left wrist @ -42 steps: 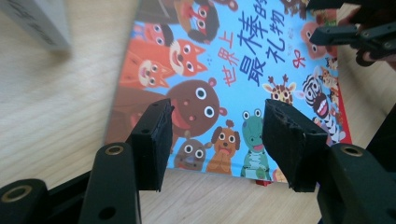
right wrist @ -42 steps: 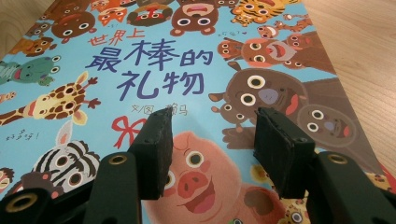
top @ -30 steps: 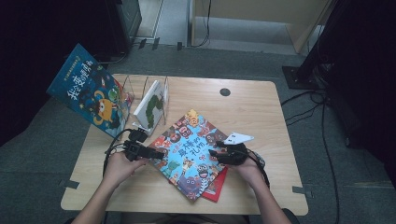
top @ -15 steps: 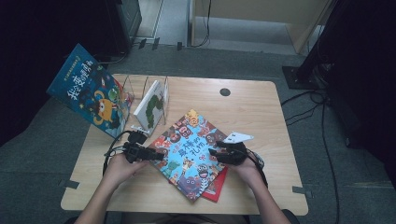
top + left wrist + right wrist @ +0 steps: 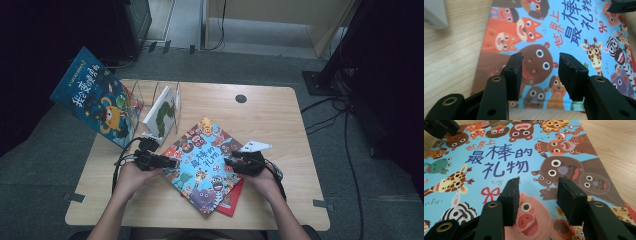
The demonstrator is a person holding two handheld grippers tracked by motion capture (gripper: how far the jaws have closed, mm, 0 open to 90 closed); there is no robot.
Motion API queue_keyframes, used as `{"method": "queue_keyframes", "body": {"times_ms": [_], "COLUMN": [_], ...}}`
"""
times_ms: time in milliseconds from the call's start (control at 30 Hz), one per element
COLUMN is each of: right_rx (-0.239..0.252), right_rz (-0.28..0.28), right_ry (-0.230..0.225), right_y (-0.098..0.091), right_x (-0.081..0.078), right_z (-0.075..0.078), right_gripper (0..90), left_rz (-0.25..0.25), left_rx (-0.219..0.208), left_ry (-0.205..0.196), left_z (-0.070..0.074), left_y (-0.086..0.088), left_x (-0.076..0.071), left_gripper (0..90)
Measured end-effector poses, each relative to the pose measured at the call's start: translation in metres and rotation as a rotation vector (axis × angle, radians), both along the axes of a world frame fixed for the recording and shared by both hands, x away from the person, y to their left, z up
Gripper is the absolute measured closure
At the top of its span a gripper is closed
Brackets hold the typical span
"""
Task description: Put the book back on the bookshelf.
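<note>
Fingers of both grippers spread, closing over animal picture book [image 5: 205, 167], nothing pinched, cover reading 世界上最棒的礼物

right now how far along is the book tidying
Done: one white book stands in the clear rack, and a blue book leans at its left end. In hand: the left tool and right tool, jaws just closing, flank the animal book lying flat. Left: that book and the red one beneath.
</note>
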State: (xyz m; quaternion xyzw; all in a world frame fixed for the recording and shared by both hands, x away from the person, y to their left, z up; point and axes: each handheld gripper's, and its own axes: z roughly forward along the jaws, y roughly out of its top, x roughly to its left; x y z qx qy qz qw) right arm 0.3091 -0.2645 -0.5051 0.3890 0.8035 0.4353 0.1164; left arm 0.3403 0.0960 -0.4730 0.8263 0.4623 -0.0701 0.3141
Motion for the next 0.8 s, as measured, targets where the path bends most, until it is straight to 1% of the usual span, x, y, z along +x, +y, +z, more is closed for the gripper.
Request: {"method": "queue_keyframes", "body": {"times_ms": [67,133,167,333,433,500,567,700,800], "right_rx": [-0.005,-0.015,-0.013,-0.015,-0.015,-0.015,-0.016,-0.024,-0.029], "right_rz": [0.002,0.006,0.002,-0.024,-0.032,-0.036,-0.043,-0.058,-0.066], "right_ry": [0.002,0.003,0.006,0.014,0.012,0.009,0.007,0.008,0.004], "right_y": [-0.001,-0.001,-0.002,-0.01,-0.015,-0.017,-0.02,-0.026,-0.031], "right_x": [-0.001,-0.003,-0.003,-0.006,-0.007,-0.008,-0.009,-0.012,-0.014], "right_z": [0.0,0.001,0.001,0.002,0.002,0.002,0.002,0.002,0.002], "right_gripper": [53.4,54.6,55.1,56.8,56.7,56.8,57.0,57.9,58.6], "left_rz": [0.007,0.019,0.025,0.062,0.081,0.082,0.072,0.055,0.042], "left_rx": [0.003,0.001,-0.003,-0.017,-0.006,0.004,-0.008,0.007,0.017], "left_ry": [-0.008,-0.012,-0.009,-0.027,-0.034,-0.039,-0.038,-0.035,-0.012], "left_z": [0.001,0.001,0.002,0.005,0.006,0.006,0.005,-0.002,-0.007], "left_y": [0.005,0.01,0.013,0.028,0.036,0.038,0.037,0.032,0.029], "left_x": [0.001,0.003,0.005,0.007,0.011,0.013,0.015,0.02,0.024], "left_gripper": [52.5,52.3,52.1,49.6,49.2,49.0,48.9,47.9,47.2]}}
